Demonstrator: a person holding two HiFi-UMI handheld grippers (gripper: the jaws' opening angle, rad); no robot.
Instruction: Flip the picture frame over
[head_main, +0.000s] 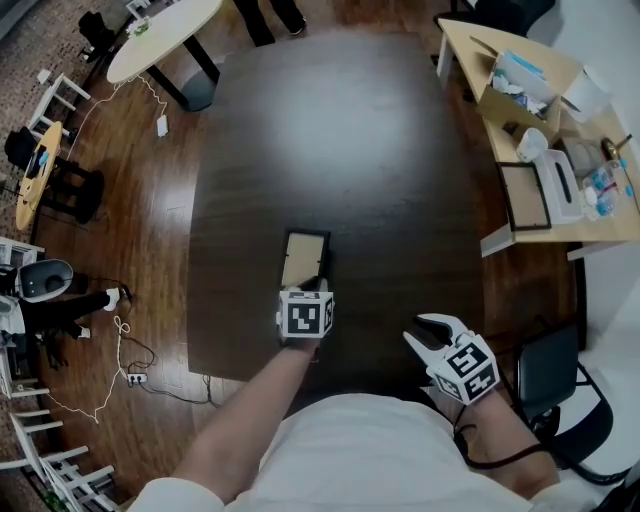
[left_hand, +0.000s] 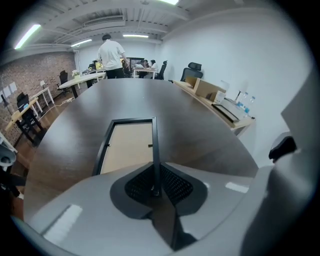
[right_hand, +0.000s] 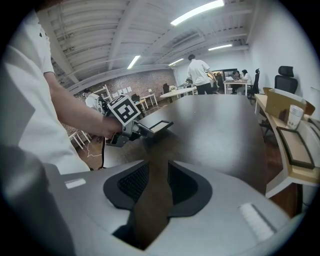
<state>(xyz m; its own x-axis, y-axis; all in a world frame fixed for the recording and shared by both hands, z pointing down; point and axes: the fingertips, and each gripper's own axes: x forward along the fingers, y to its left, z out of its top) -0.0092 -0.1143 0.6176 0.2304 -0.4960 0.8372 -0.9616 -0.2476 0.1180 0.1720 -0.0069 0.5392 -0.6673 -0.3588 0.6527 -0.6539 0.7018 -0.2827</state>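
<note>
A black-rimmed picture frame (head_main: 303, 258) with its tan backing board facing up is at the near middle of the dark table (head_main: 350, 150). My left gripper (head_main: 312, 286) is shut on the frame's near right rail. In the left gripper view that thin black rail (left_hand: 154, 150) runs straight into the closed pads (left_hand: 172, 186). From the right gripper view, the frame (right_hand: 159, 126) looks slightly raised at the end held by the left gripper (right_hand: 131, 129). My right gripper (head_main: 428, 335) hovers open at the table's near right edge, holding nothing; bare table shows between its pads (right_hand: 185, 187).
A light wooden side desk (head_main: 520, 235) at the right carries a cardboard box (head_main: 515, 80), paper cups, bottles and another dark frame (head_main: 524, 197). A black chair (head_main: 550, 370) stands at my right. People stand beyond the table's far end (left_hand: 111, 52). A white round table (head_main: 160, 35) is at the far left.
</note>
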